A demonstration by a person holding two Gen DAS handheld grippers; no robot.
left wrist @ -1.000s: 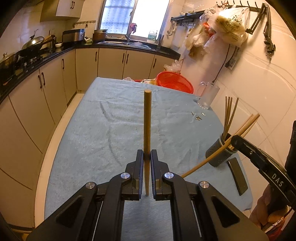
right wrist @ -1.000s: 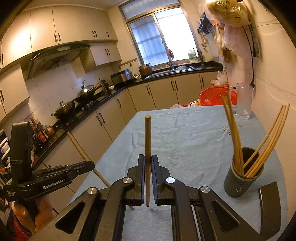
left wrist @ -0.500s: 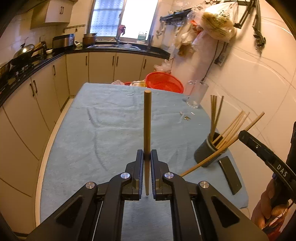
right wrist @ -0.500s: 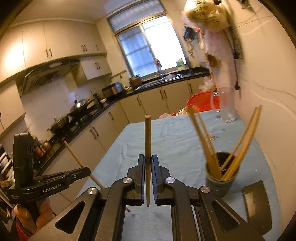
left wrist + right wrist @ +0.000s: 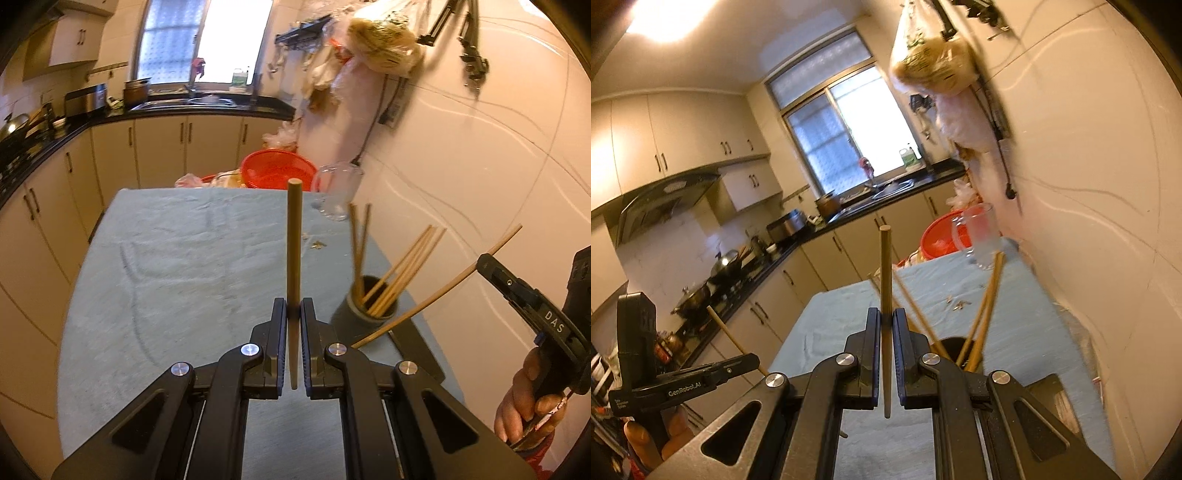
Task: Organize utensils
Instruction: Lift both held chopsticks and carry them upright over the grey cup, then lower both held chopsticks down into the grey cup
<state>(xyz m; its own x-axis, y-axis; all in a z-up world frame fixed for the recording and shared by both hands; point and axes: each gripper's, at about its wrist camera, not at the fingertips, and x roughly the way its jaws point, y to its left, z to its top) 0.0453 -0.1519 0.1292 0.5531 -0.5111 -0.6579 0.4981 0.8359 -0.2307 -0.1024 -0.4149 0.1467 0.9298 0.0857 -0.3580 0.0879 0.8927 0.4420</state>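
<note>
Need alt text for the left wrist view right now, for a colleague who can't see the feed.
The left gripper is shut on a single wooden chopstick that points up and away over a blue-cloth table. To the right, a dark cup holds more chopsticks, and the right gripper grips another chopstick beside it.

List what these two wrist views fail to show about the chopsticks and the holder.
- Holder, right wrist view: body hidden behind the right hand-held gripper.
- Chopsticks in holder, left wrist view: motion-blurred, count unclear.
- Dark flat object beside holder: partly covered by the left hand-held gripper; identity unclear.
</note>
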